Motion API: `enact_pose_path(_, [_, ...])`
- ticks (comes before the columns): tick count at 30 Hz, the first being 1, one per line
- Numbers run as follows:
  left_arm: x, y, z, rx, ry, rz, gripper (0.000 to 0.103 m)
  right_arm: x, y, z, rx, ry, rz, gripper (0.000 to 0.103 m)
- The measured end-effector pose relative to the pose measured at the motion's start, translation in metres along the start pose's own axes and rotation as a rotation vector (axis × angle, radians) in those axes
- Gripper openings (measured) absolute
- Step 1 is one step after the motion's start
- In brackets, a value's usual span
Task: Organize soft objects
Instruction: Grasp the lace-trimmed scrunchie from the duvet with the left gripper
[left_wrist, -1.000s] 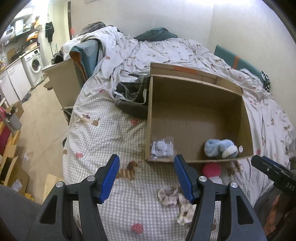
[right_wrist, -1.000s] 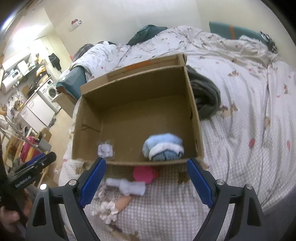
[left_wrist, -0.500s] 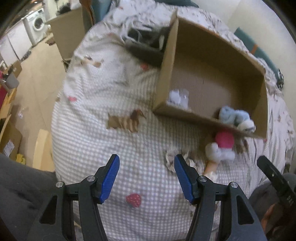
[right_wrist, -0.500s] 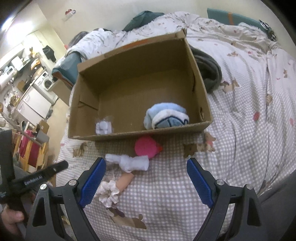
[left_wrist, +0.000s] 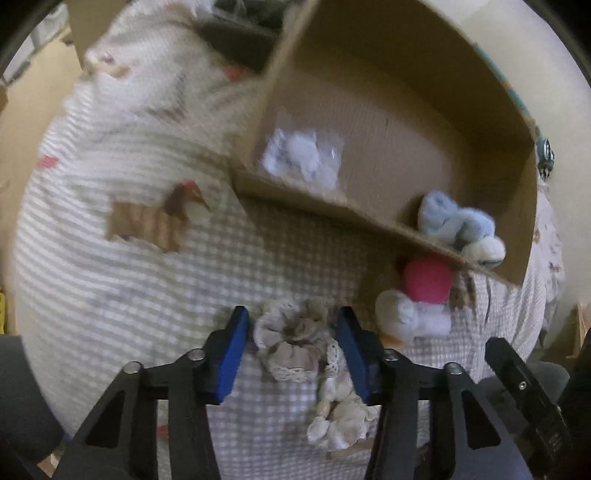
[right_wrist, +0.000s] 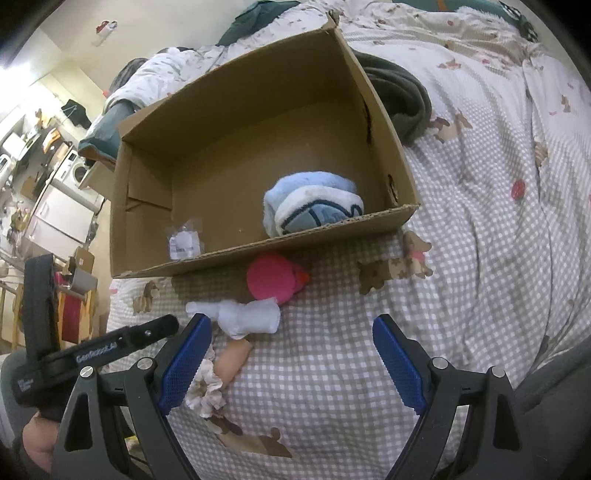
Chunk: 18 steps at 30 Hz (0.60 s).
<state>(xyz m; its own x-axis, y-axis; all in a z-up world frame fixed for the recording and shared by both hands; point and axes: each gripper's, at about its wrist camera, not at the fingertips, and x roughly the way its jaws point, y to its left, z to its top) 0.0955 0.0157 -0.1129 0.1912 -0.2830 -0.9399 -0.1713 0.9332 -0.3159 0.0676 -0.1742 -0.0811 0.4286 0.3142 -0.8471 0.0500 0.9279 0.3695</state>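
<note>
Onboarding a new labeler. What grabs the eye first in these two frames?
The big open cardboard box on the checkered bedspread, with a rolled light-blue towel in its near right corner and a small plastic packet near left. Next, the bright pink plush just outside the box's front wall, beside a white rolled sock. Closest in, the left claw stands open around a frilly beige scrunchie.

Both wrist views down, sharing cardboard box (left_wrist: 388, 122)
</note>
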Motion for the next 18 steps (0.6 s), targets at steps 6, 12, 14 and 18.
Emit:
enact_pose_path(6, [0.015, -0.021, -0.004, 0.068, 0.025, 0.014, 0.042, 0.009, 0.001, 0.002, 0.007, 0.019, -0.011, 0.094])
enact_pose_path(12, [0.02, -0.038, -0.01, 0.138, 0.01, 0.063, 0.01, 0.014, 0.007, 0.0, -0.008, 0.023, -0.014, 0.094])
enact_pose_path(14, [0.009, -0.04, -0.013, 0.135, -0.027, 0.081, 0.01, 0.011, 0.008, 0.0, -0.014, 0.013, -0.008, 0.094])
enact_pose_path(18, [-0.032, -0.046, -0.02, 0.153, -0.136, 0.102, 0.01, 0.006, 0.005, -0.001, 0.004, 0.0, 0.026, 0.094])
